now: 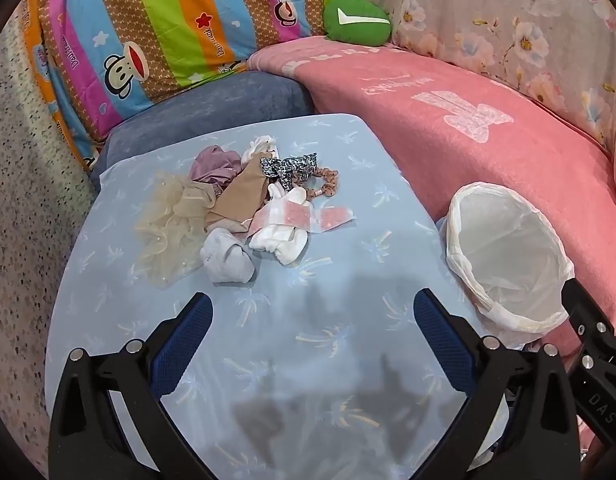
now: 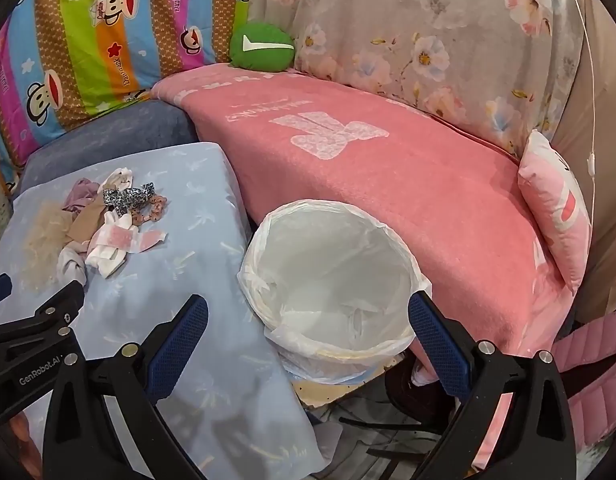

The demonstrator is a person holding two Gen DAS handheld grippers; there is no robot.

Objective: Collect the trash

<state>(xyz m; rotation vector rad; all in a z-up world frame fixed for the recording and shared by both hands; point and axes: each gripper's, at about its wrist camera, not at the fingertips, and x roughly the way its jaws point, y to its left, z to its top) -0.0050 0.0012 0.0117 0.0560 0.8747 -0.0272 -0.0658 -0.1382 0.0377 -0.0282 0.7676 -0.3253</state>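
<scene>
A heap of scraps (image 1: pixel 244 204) lies on the light blue table cover (image 1: pixel 308 360): beige tulle, mauve cloth, white socks, a pink-and-white strip, a leopard-print scrunchie and a brown one. My left gripper (image 1: pixel 312 312) hovers open just short of the heap, nothing between its blue pads. A bin lined with a white bag (image 1: pixel 508 256) stands to the right of the table. In the right wrist view my right gripper (image 2: pixel 308 312) hangs open over the near rim of the bin (image 2: pixel 332 280), which looks empty. The heap (image 2: pixel 104 228) lies to its left.
A pink blanket (image 2: pixel 388 184) covers the sofa behind the bin, with a green cushion (image 2: pixel 262 46), a striped monkey-print quilt (image 1: pixel 148 28) and a floral cover (image 2: pixel 428 40) at the back. A pink pillow (image 2: pixel 556 208) lies at the right. Dark clutter sits on the floor below the bin.
</scene>
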